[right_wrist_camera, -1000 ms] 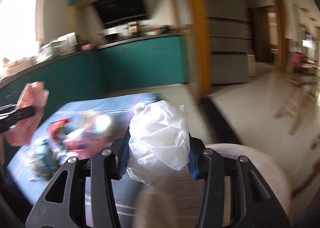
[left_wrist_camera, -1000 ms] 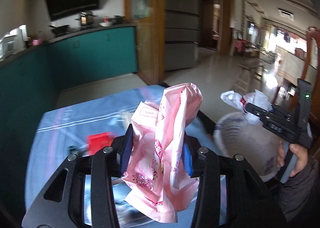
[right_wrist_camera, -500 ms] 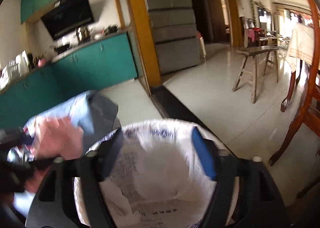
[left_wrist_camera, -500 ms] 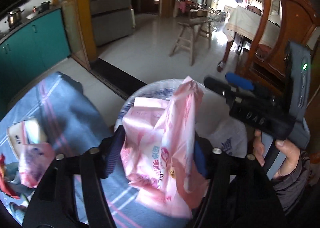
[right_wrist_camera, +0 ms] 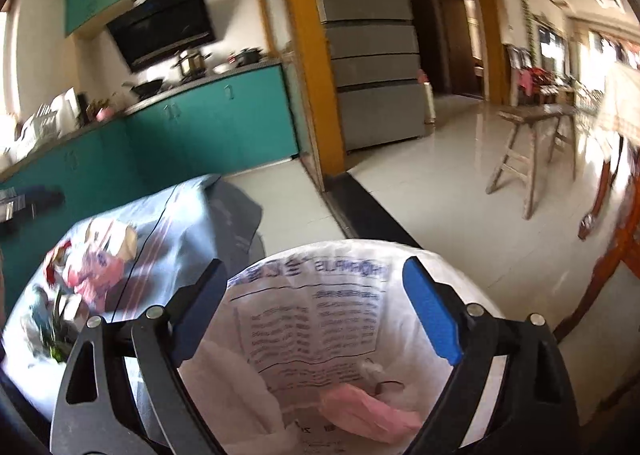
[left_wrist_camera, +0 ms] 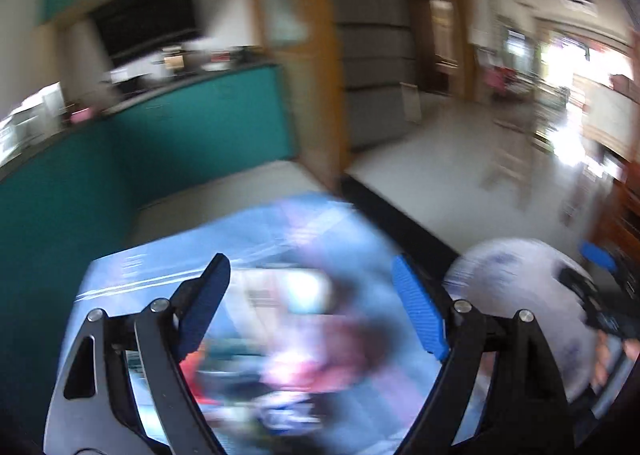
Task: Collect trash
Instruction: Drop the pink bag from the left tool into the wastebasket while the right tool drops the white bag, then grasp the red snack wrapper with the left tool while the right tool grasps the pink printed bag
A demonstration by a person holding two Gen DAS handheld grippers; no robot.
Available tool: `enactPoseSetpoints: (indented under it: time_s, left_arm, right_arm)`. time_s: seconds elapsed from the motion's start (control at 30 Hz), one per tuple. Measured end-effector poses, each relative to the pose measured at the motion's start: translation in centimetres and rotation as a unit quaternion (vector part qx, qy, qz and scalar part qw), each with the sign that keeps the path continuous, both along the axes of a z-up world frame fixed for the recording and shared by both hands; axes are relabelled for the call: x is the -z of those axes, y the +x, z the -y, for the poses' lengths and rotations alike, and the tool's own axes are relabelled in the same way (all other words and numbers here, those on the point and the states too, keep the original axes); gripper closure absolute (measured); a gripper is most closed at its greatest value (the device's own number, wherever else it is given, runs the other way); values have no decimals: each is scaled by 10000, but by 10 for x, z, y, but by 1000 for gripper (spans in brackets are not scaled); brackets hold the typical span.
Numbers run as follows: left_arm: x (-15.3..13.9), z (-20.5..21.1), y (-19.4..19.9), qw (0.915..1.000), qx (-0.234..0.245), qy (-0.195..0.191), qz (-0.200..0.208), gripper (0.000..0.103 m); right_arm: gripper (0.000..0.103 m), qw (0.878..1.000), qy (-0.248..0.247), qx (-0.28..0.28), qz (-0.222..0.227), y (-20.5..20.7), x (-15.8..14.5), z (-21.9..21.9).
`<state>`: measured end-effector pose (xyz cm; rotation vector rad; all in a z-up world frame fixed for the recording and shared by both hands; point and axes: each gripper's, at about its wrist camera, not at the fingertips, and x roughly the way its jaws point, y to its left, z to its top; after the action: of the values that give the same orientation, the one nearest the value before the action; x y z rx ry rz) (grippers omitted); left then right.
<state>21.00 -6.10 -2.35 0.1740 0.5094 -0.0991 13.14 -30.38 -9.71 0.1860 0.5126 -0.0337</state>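
My right gripper (right_wrist_camera: 316,275) is open and empty above the trash bin, which is lined with a white printed bag (right_wrist_camera: 320,319). A pink wrapper (right_wrist_camera: 368,411) and white plastic (right_wrist_camera: 224,387) lie inside it. My left gripper (left_wrist_camera: 308,275) is open and empty over the blue tablecloth (left_wrist_camera: 168,267), where blurred pink and red trash (left_wrist_camera: 312,359) lies. The bin (left_wrist_camera: 516,291) shows at the right of the left wrist view, with the right gripper (left_wrist_camera: 600,267) over it. Several wrappers (right_wrist_camera: 88,267) lie on the table in the right wrist view.
Teal kitchen cabinets (right_wrist_camera: 208,123) run behind the table. A grey fridge (right_wrist_camera: 372,55) and an orange pillar (right_wrist_camera: 312,63) stand past it. A wooden stool (right_wrist_camera: 532,151) and a wooden chair (right_wrist_camera: 616,239) stand on the tiled floor to the right.
Both grippers let go of their trash into the bin: the right dropped the white plastic, the left the pink wrapper. The left gripper then swung back over the table.
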Motion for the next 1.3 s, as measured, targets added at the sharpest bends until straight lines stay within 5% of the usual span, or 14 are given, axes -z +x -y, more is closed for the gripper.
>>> enactPoseSetpoints:
  time_s: [0.2,0.3,0.43,0.67,0.9,1.17,1.3]
  left_arm:
    - [-3,-108,12,9893,-1441,-212,-87,19]
    - [-3,-141,14,9838,-1760,-297,-189,17]
    - [12,-182,24,9770,-1758,-930,-763,16]
    - [53,-207,23,9558,-1578,-1885,-1612,15]
    - [53,-194,21,9616,-1328,-1836,-1548,15]
    - [60,-158,23,9751,-866,-1260,-1607,14]
    - [67,-150,26,9740,-705,-1211,-1783,14]
  right_arm:
    - [15,9932,191,-1072,-421,38,-1,-66]
    - [15,9754,423,-2033,-740,71,-12,-118]
    - [8,9546,776,-2687,-1025,107,-18,-181]
    - [7,9498,388,-2691,-1549,134,15,-229]
    - [41,9370,605,-3075,-1541,130,12,-212]
    - [38,9307,220,-3363,-1421,111,-4,-189]
    - [23,9330,25,-3310,-1413,111,-2,-190]
